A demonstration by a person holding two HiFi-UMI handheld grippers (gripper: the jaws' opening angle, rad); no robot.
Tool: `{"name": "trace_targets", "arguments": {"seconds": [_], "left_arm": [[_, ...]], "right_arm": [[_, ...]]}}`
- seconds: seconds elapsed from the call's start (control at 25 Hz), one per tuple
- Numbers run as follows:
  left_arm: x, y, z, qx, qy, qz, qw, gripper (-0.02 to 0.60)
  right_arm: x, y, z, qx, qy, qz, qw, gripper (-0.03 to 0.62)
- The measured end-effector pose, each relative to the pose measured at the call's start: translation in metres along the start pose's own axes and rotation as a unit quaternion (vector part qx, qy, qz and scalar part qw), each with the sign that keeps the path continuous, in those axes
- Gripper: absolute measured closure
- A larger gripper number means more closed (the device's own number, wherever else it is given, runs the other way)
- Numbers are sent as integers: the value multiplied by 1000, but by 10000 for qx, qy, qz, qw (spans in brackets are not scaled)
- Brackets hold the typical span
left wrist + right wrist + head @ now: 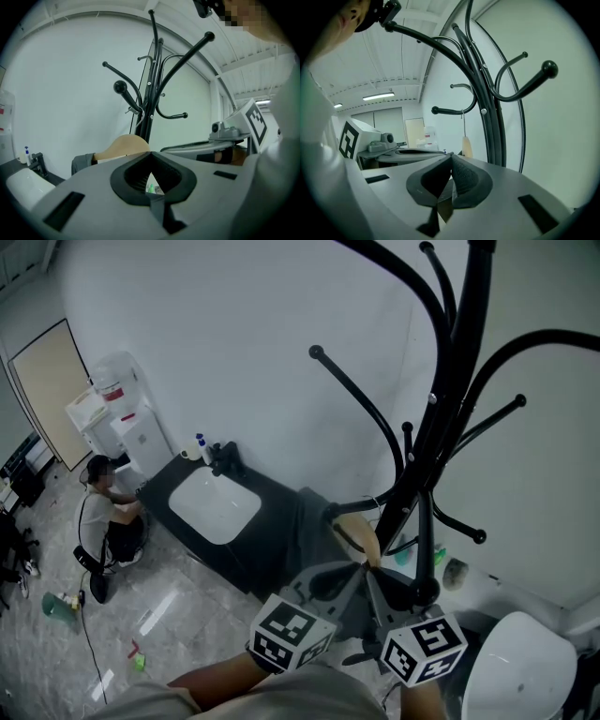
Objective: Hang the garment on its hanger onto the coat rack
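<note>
Fingers, left gripper: dark ribbed pads meet tip to tip. A small triangular gap below them shows only background, so we record nothing held.
Fingers, right gripper: pads are likewise pressed together at the tips, with nothing gripped.

Item 1, coat rack: black pole with curved, ball-ended pegs, standing by the white wall, just ahead of both grippers.
Item 2, hanger: pale wood with a wire hook. In the right gripper view the hook runs up to a low peg, and we judge it seated there.
Item 3, garment: dark grey, draped on the hanger beside the pole, touched by neither gripper.

Condition: we judge the hanging essentially done, with only the pull-back of the grippers left.

Hazards, as we assess them:
- Both grippers sit close under the hanger. A careless pull-back could knock the wooden arm and lift the hook off the peg.
- We cannot tell how far the hook sits from the peg's end. If it is near the ball, a swing could carry it off.
- A snag on the cloth could drag the garment off the hanger's shoulder.
- A bump to the pole could rock the rack.
</note>
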State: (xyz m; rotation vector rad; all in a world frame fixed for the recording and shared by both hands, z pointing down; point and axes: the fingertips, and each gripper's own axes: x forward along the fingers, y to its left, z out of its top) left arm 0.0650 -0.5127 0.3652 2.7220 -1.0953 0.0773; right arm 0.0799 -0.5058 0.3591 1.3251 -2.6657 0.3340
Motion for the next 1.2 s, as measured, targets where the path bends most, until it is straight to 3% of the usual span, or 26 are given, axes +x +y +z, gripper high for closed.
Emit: {"name": "trace_targets", "arguments": {"seconds": [1.2], "left_arm": [[-13,-30,-13,41,121,-185,9997,575]], "right_arm": [[-21,2,-9,206,-37,38,9998,579]]}}
